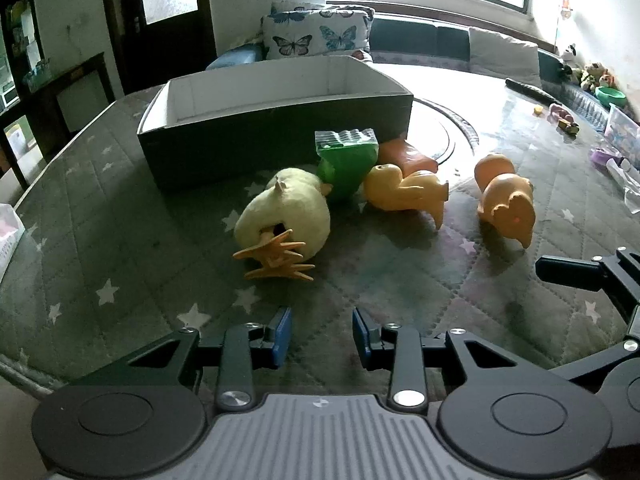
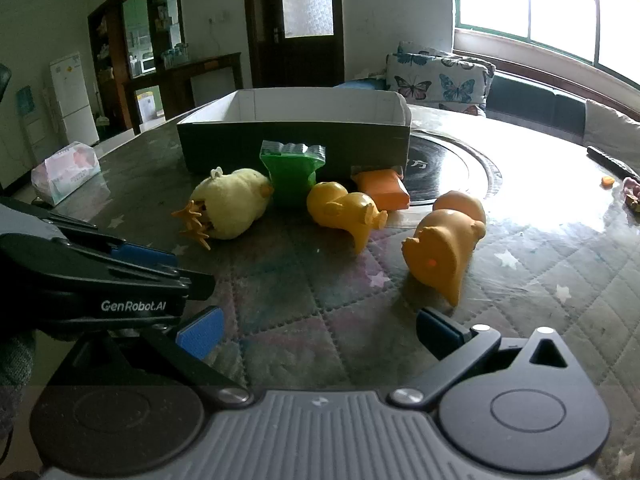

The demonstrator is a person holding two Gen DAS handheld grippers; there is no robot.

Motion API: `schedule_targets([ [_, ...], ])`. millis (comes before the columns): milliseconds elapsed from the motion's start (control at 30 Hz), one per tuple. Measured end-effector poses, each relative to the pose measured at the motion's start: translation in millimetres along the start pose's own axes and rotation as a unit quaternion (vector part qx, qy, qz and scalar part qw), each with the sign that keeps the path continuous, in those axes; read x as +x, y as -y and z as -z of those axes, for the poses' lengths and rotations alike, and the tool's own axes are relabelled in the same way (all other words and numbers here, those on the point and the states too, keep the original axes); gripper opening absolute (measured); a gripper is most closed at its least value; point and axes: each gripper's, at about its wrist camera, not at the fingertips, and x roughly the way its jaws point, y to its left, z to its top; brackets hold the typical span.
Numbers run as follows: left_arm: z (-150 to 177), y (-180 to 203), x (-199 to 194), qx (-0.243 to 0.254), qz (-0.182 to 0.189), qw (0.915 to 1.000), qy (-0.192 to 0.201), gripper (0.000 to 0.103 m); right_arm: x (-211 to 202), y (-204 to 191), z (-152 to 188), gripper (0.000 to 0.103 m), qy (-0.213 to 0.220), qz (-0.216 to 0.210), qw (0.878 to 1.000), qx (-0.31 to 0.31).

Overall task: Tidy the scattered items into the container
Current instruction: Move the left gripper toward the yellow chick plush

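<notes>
A dark cardboard box (image 1: 256,128) (image 2: 292,140) with a white inside stands at the back of the table. In front of it lie a pale yellow plush chick (image 1: 286,212) (image 2: 230,204), a green packet (image 1: 348,160) (image 2: 292,176), an orange packet (image 1: 408,158) (image 2: 382,188), a yellow rubber duck (image 1: 404,192) (image 2: 344,212) and an orange rubber pig (image 1: 506,200) (image 2: 444,248). My left gripper (image 1: 322,336) hovers open before the chick, nothing between its blue pads. My right gripper (image 2: 316,332) stands wide open near the pig, holding nothing.
A quilted star-patterned cloth (image 1: 120,240) under clear plastic covers the table. A tissue pack (image 2: 66,176) lies at the left edge. Small toys and a green bowl (image 1: 610,96) sit far right. A dark round turntable (image 2: 444,176) lies behind the toys.
</notes>
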Motion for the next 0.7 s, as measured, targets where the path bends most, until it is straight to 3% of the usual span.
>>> schedule_targets([
  [700, -5, -12, 2, -0.017, -0.001, 0.9998, -0.005, 0.036, 9, -6, -8, 0.103, -0.002, -0.016, 1.000, -0.009],
])
